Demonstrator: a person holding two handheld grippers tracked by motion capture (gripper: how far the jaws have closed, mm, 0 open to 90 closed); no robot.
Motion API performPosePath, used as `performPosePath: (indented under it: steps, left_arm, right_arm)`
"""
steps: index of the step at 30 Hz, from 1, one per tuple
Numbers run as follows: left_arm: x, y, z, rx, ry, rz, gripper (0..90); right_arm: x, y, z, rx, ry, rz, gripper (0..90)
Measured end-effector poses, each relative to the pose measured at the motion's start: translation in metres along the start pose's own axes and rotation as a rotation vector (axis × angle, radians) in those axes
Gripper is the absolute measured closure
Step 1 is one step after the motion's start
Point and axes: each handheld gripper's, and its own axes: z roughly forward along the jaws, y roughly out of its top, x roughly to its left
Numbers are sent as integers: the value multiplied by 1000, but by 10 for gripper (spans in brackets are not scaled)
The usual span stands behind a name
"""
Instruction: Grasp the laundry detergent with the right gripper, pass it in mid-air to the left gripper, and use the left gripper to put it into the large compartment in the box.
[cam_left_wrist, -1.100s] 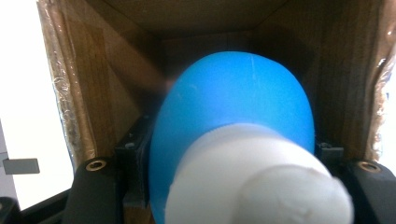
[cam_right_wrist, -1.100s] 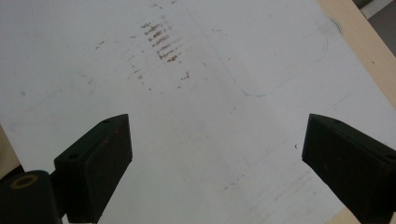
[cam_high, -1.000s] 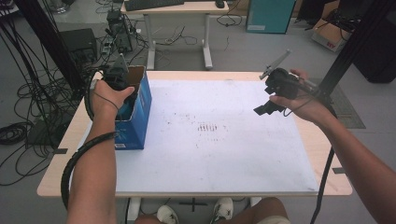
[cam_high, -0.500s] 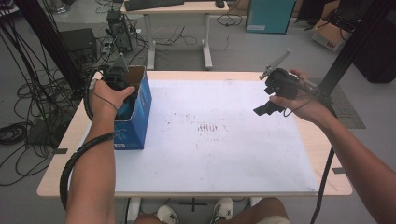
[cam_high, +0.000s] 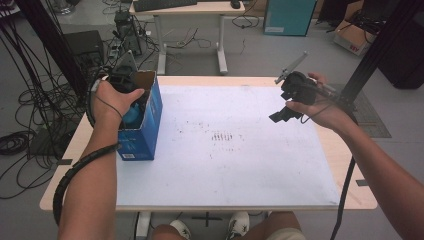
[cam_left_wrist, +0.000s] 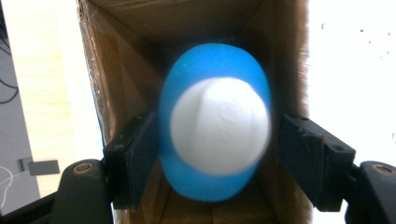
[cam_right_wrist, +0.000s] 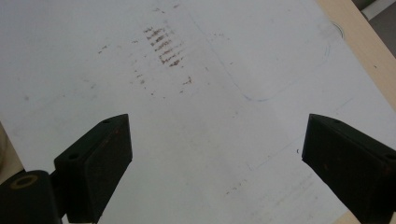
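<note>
An open blue cardboard box (cam_high: 145, 135) stands at the table's left edge. My left gripper (cam_left_wrist: 215, 163) points down into it, a hand wrapped around its body (cam_high: 124, 77). A blurred blue object with a white rounded face (cam_left_wrist: 215, 126) sits between its jaws, inside the brown box walls (cam_left_wrist: 116, 70). These jaws have just been opening: the right pad (cam_left_wrist: 308, 158) stands off the object, and the left pad (cam_left_wrist: 135, 158) sits at its edge. My right gripper (cam_high: 282, 115) hovers above the table's right side. It is open, with nothing between its pads (cam_right_wrist: 102, 158).
A large white sheet (cam_high: 225, 165) with faint brown smudges (cam_high: 222, 136) covers most of the wooden table (cam_high: 350, 170). Cables, a black stand and another desk (cam_high: 190, 7) lie beyond the far edge. A cable sleeve (cam_high: 75, 175) trails from my left forearm.
My left hand has lifted slightly over the box. My right hand and gripper have stayed where they were.
</note>
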Motion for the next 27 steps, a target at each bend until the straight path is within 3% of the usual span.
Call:
performPosePath:
  steps: [8, 11, 17, 23, 27]
  left_arm:
    - [-8, -6, -28, -25, 47, 24, 274]
    - [-11, -9, -40, -34, 86, 38, 263]
    - [-22, -11, -62, -66, 108, 53, 224]
    - [-55, -11, -70, -91, 105, 124, 187]
    - [-86, -11, -68, -117, 40, 203, 153]
  right_arm:
    - [-4, -5, 3, 9, 0, 22, 85]
    - [-6, -7, 4, 13, -2, 37, 84]
    - [-11, -9, 8, 28, -7, 58, 81]
    - [-23, -7, 14, 48, -7, 78, 81]
    - [-31, -4, 16, 47, -19, 92, 81]
